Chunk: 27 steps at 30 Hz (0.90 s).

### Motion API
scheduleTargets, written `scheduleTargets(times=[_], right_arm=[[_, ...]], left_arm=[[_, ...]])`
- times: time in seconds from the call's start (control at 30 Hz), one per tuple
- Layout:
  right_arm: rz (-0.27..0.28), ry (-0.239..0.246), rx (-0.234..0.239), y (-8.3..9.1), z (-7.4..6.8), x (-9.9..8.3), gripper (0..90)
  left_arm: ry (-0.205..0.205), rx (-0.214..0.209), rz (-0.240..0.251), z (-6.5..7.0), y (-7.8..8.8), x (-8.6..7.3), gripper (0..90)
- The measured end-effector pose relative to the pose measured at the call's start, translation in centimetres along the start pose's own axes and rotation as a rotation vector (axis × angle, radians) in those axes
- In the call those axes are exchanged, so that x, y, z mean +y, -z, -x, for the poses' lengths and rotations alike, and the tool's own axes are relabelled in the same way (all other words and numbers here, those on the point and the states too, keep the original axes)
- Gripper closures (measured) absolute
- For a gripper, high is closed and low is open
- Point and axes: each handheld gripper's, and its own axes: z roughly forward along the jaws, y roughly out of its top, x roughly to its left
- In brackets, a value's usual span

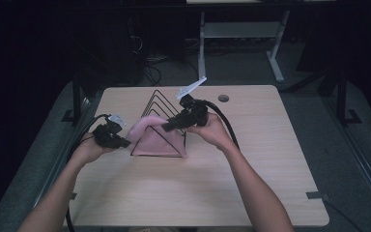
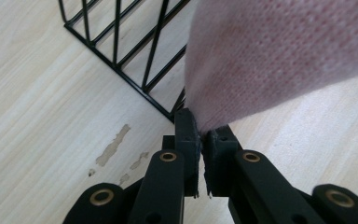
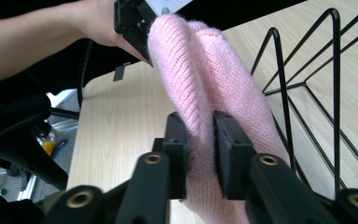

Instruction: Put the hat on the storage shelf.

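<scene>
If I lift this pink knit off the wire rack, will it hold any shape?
Probably not: the pink knit sags over the rack between both grippers, so it looks floppy. Its fuzzy weave may snag on the wires. Likely light.

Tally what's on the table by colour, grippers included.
Pink: 1, the knit cloth
Black: 3, the wire rack, the left gripper, the right gripper
Total: 4

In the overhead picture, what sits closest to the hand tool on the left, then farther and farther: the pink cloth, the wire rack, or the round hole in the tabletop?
From the left gripper:
1. Pink cloth, pinched in its jaws.
2. Wire rack, just behind the cloth, mid-table.
3. Round hole, near the far edge, right of the rack.
</scene>
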Motion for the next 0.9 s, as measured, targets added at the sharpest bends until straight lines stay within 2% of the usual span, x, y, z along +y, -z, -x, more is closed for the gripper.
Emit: scheduleTargets(times=[0.13,0.17,0.2,0.23,0.3,0.33,0.37,0.47,0.6,0.77,0.9], right_arm=[[0.0,-0.003,0.004,-0.1,0.1,-0.2,77.5],[0.001,-0.007,0.005,0.0,0.1,-0.2,75.6],[0.003,-0.007,0.0,0.0,0.0,-0.2,68.6],[0.002,-0.007,-0.016,0.1,0.0,-0.2,65.6],[0.003,-0.009,-0.019,0.2,-0.1,-0.2,64.8],[0.02,-0.006,-0.035,0.6,-0.3,-0.5,58.1],[0.025,-0.027,-0.035,0.8,-0.4,-0.6,57.0],[0.035,-0.038,-0.044,1.3,-0.2,-0.9,51.5],[0.044,-0.043,-0.054,2.1,0.0,-1.2,48.4],[0.047,-0.054,-0.069,2.8,0.1,-1.5,48.2],[0.051,-0.051,-0.067,3.1,0.1,-1.7,53.2]], left_arm=[[-0.004,-0.003,0.002,0.0,0.0,0.0,85.5],[0.002,-0.008,0.003,0.0,0.0,0.0,85.3],[0.004,-0.013,0.006,0.0,0.0,-0.1,84.8],[0.006,-0.015,0.012,0.0,0.1,-0.1,83.6],[0.004,-0.016,0.015,0.0,0.2,-0.1,81.2],[0.002,-0.014,0.021,0.1,0.4,-0.2,78.8],[0.005,-0.016,0.026,0.1,0.5,-0.2,77.4],[0.016,-0.01,0.05,0.2,0.9,-0.2,73.5],[0.024,-0.013,0.05,0.2,1.1,-0.3,68.1],[0.029,-0.017,0.057,0.3,1.2,-0.3,67.3],[0.02,-0.018,0.05,0.4,1.0,-0.2,66.8]])
